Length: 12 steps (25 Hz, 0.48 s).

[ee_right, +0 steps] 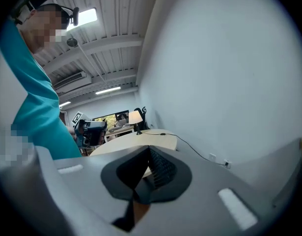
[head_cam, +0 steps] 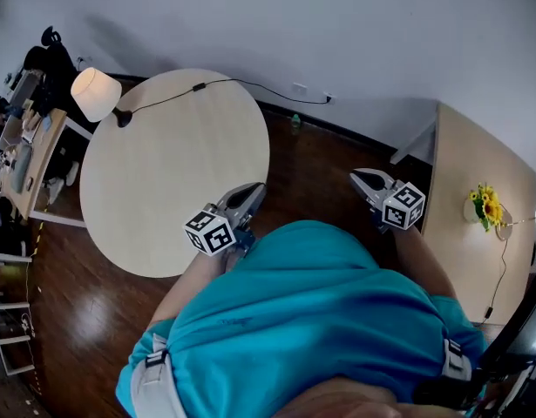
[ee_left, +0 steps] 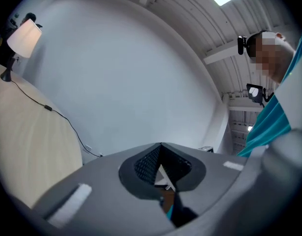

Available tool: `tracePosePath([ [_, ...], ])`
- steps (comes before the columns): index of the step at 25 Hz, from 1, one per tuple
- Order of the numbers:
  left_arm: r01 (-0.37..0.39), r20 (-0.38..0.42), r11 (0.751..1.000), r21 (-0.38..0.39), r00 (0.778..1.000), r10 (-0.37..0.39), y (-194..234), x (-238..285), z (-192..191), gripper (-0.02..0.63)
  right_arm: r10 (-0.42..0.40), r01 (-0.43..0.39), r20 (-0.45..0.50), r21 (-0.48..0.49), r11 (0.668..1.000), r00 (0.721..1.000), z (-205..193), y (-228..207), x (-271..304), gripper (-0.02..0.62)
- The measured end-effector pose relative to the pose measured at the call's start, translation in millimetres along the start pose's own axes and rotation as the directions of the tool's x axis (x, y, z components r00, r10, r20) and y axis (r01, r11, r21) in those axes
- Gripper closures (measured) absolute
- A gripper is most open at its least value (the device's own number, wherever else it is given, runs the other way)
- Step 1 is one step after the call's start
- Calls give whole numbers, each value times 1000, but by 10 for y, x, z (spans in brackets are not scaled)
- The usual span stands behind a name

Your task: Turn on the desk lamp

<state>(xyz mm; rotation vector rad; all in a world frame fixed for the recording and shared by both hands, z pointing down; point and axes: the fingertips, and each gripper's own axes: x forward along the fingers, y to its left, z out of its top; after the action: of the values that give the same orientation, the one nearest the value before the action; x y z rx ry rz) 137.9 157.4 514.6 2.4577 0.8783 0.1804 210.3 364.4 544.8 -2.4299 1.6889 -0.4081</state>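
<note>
On one round table [head_cam: 172, 172] stands one desk lamp [head_cam: 96, 94].

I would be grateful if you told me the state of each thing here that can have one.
Desk lamp: upright on the round table; whether lit, unclear.
Lamp cord: runs off the table to the wall socket.
Left tool: shut, empty.
Right tool: shut, empty.
Sunflower vase: upright on the side table.

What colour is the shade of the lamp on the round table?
The lampshade is creamy white, seen best in the head view.
</note>
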Motion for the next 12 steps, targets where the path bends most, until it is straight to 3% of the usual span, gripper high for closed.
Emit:
tracePosePath([
  [7,-4,-66,1000,-23,998,2,-1036,-24,-303,604,-42,41,7,61,997,999,-391,499,-1106,592],
  [12,1,-107,1000,-11,994,-2,-1583,-414,-483,604,-90,86,33,102,991,995,-603,1004,-1612,592],
])
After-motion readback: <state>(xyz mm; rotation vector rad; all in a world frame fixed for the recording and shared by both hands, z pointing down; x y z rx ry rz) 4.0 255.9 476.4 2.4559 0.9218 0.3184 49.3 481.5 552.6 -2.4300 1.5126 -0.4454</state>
